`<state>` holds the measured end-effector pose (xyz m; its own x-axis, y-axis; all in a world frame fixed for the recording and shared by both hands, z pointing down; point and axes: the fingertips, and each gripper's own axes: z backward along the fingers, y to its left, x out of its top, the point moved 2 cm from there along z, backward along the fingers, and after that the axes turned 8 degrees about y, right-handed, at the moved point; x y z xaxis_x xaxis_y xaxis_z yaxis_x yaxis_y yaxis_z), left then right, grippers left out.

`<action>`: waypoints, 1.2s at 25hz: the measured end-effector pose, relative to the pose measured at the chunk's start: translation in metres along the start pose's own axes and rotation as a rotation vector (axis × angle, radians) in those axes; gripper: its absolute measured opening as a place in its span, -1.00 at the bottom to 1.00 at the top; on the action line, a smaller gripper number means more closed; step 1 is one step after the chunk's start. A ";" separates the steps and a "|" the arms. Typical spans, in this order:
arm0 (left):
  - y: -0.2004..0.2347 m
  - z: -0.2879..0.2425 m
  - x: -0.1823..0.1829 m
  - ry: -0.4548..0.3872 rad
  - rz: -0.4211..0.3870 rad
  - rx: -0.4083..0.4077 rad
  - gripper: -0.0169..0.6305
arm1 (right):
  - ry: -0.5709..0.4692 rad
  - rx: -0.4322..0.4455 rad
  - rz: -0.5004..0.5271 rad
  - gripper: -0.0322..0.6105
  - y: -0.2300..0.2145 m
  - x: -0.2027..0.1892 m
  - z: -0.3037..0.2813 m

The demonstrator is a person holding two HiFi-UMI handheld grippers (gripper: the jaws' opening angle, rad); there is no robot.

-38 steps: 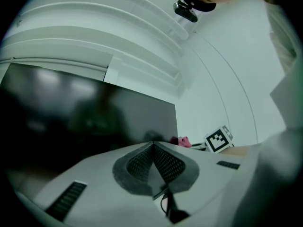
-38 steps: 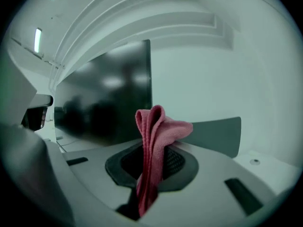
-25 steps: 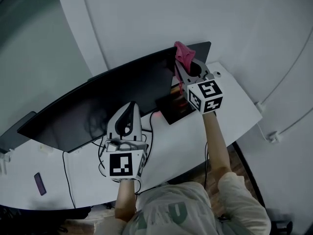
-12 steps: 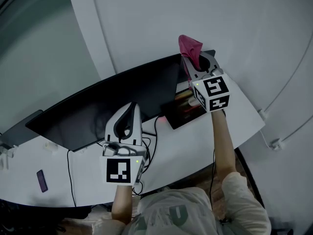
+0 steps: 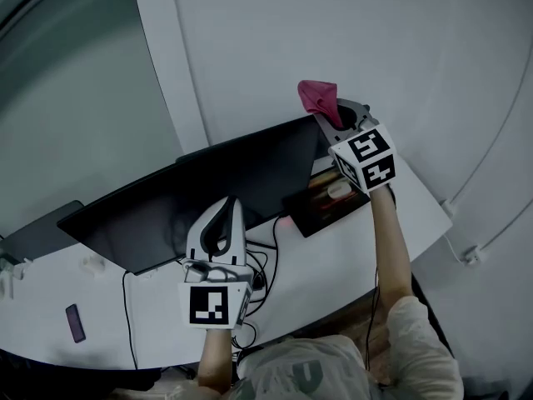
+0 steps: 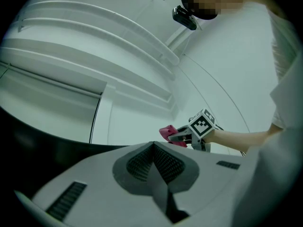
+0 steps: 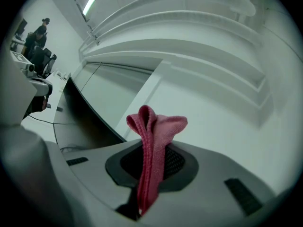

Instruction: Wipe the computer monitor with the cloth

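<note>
Right gripper: jaws pinch folded pink woven cloth.
Left gripper: jaws pressed together, empty.
Wide black flat monitor: below right jaws; advised: lower cloth, press flat, sweep evenly.

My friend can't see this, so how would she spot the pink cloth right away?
Find the wide black computer monitor on the long white desk. Just above its right end, the right hand-held gripper pinches a small pink woven cloth, bunched up between its shut jaws. It is the only soft pink thing there, against a plain pale wall.
</note>
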<state>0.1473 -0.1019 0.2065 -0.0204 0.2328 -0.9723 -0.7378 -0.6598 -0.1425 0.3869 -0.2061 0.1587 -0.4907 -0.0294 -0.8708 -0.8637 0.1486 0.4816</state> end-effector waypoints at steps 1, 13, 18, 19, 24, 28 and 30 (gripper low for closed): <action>0.005 0.003 -0.003 0.006 0.008 0.001 -0.90 | 0.023 0.012 -0.007 -0.72 0.004 -0.002 -0.002; 0.066 0.032 -0.008 0.005 0.074 -0.024 -0.90 | 0.187 0.084 -0.027 -0.72 0.051 0.020 -0.008; 0.092 0.049 -0.004 -0.003 0.076 -0.046 -0.90 | 0.151 0.199 -0.089 -0.72 0.104 0.050 -0.009; 0.096 0.055 -0.005 0.000 0.075 -0.047 -0.90 | 0.142 0.223 -0.101 -0.72 0.116 0.055 -0.008; 0.126 0.083 -0.009 0.028 0.080 -0.019 -0.90 | 0.124 0.294 -0.115 -0.72 0.167 0.084 -0.007; 0.157 0.110 -0.011 0.024 0.096 0.015 -0.90 | 0.129 0.355 -0.062 -0.72 0.220 0.117 -0.015; 0.172 0.127 -0.010 0.013 0.101 0.023 -0.90 | 0.139 0.388 -0.030 -0.72 0.251 0.133 -0.019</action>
<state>-0.0645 -0.1271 0.2156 -0.0866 0.1568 -0.9838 -0.7481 -0.6624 -0.0398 0.1025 -0.1916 0.1654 -0.5000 -0.1687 -0.8494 -0.7834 0.5061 0.3606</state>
